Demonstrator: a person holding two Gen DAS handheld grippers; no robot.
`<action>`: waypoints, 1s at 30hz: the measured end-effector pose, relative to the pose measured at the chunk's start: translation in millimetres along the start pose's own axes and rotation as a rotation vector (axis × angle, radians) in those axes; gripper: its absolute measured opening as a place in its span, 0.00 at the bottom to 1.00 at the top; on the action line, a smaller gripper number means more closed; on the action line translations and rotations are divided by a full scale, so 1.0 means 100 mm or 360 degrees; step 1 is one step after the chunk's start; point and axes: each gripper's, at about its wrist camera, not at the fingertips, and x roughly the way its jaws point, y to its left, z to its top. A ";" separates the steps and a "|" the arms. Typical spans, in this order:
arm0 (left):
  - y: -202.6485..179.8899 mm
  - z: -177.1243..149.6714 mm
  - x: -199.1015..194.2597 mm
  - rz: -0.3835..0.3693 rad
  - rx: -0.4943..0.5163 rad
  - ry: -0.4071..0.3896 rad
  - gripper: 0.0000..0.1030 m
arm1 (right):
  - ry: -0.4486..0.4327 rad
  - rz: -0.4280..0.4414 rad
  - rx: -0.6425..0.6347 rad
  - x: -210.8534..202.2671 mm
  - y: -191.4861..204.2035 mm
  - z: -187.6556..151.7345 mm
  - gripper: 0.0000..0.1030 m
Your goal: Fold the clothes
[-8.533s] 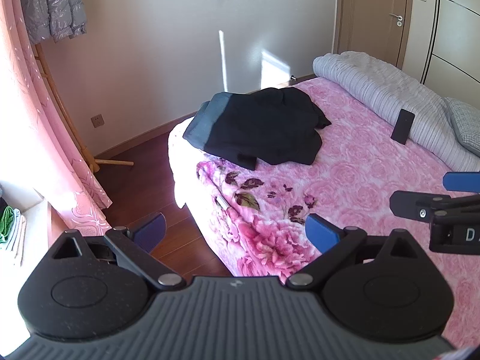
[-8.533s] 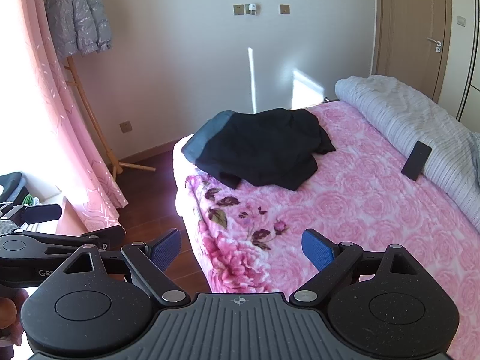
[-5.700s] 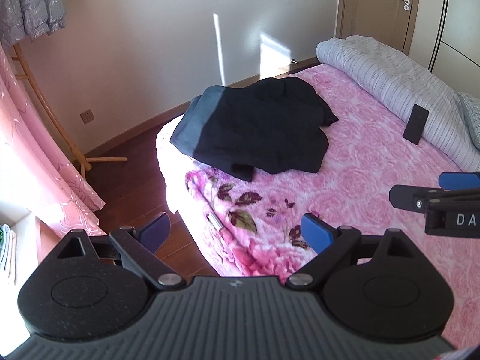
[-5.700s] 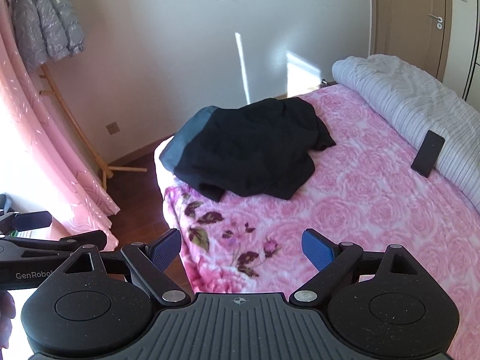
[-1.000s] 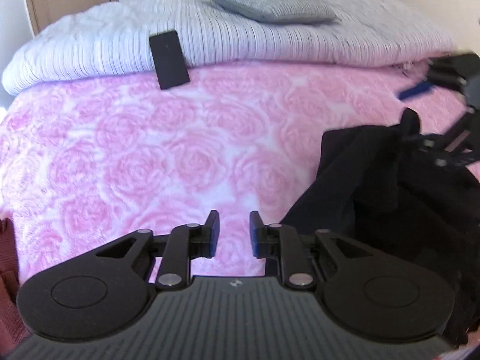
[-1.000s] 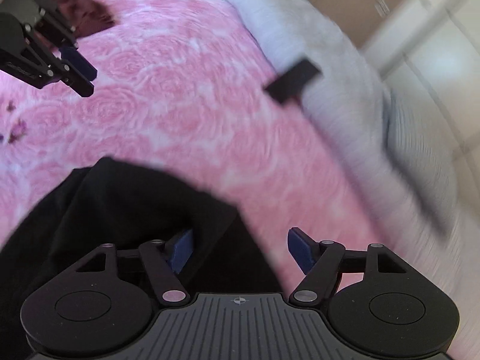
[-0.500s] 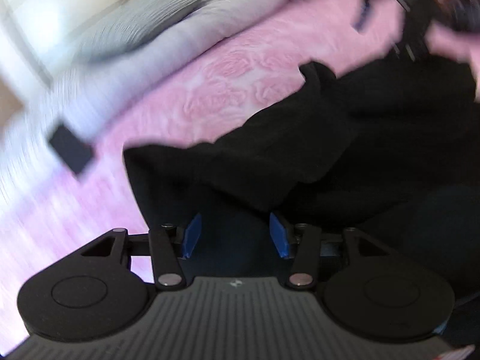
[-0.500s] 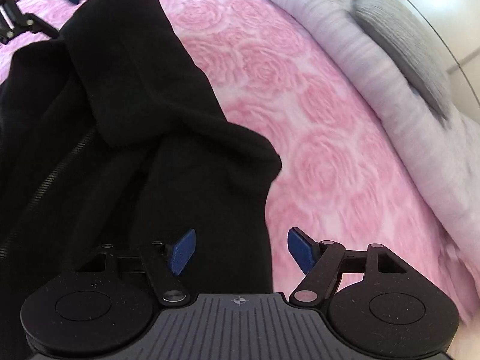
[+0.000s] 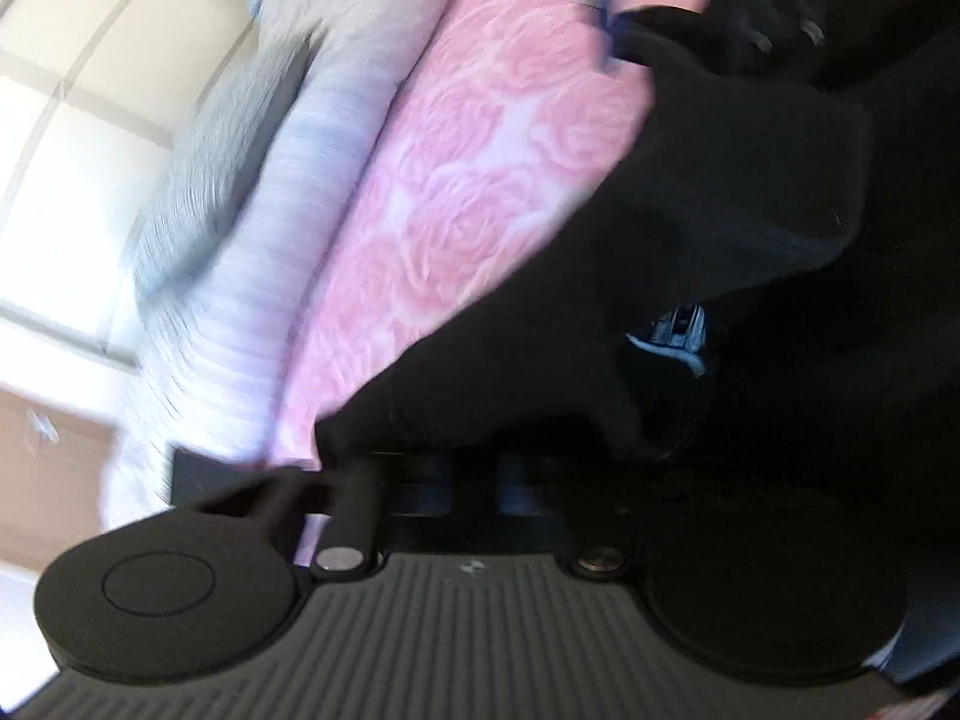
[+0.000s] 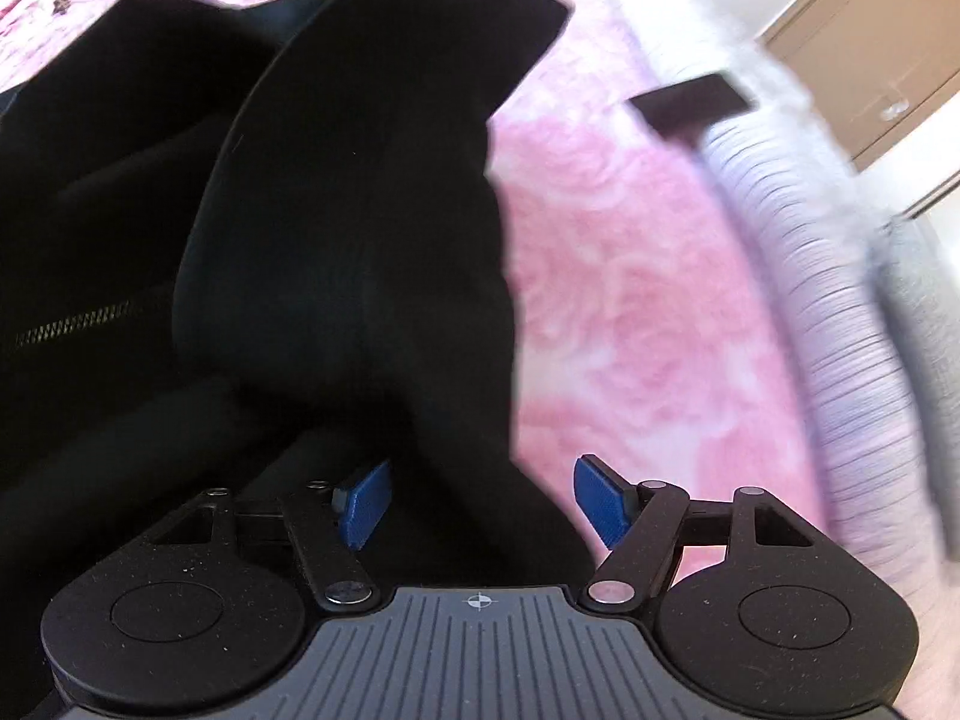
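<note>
- In the right wrist view, the right gripper (image 10: 480,504) is seen with its jaws spread wide; its blue pads (image 10: 363,503) stand well apart and nothing is clamped between them.
- The edge of the black garment (image 10: 336,228) is straddled by those jaws: the left pad is set over the dark cloth, the right pad over the pink rose-patterned bedspread (image 10: 630,300).
- A zipper (image 10: 66,324) is seen on the garment at the left of that view, and a long fold of the cloth is stretched away up the frame.
- In the left wrist view, the left gripper (image 9: 474,480) is shown with its fingers drawn close together, only a narrow gap being left; black fabric is draped right over the tips, and whether cloth is pinched there cannot be told through blur and shadow.
- The garment (image 9: 750,210) is spread on the bedspread (image 9: 468,192), filling the right side of the left view.
- Farther off, a dark flat rectangular object (image 10: 696,102) is seen lying at the border of the bedspread and a grey striped quilt (image 10: 840,312).
- A grey pillow (image 9: 216,150) is laid on the quilt (image 9: 288,192) in the left view.
</note>
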 end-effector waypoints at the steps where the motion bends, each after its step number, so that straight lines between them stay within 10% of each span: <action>1: 0.13 0.02 0.01 -0.0032 -0.0122 0.0002 0.04 | -0.0017 -0.0033 0.0098 -0.11 -0.13 -0.04 0.08; 8: 0.84 0.47 0.11 -0.0132 -0.0622 -0.0120 0.03 | -0.0141 -0.0325 0.0749 -1.00 -1.15 -0.31 0.05; 15: 1.42 1.00 0.60 -0.0155 -0.1101 -0.0183 0.07 | 0.0108 -0.0548 0.0931 -0.78 -1.84 -0.73 0.07; 19: 1.34 0.90 0.55 -0.0198 -0.1250 -0.0144 0.18 | 0.0193 -0.0697 0.1103 -0.67 -1.90 -1.01 0.58; 30: 0.06 0.19 -0.53 -0.0612 -0.1737 0.0326 0.42 | 0.0027 -0.0006 0.1444 -1.20 -0.69 -1.04 0.65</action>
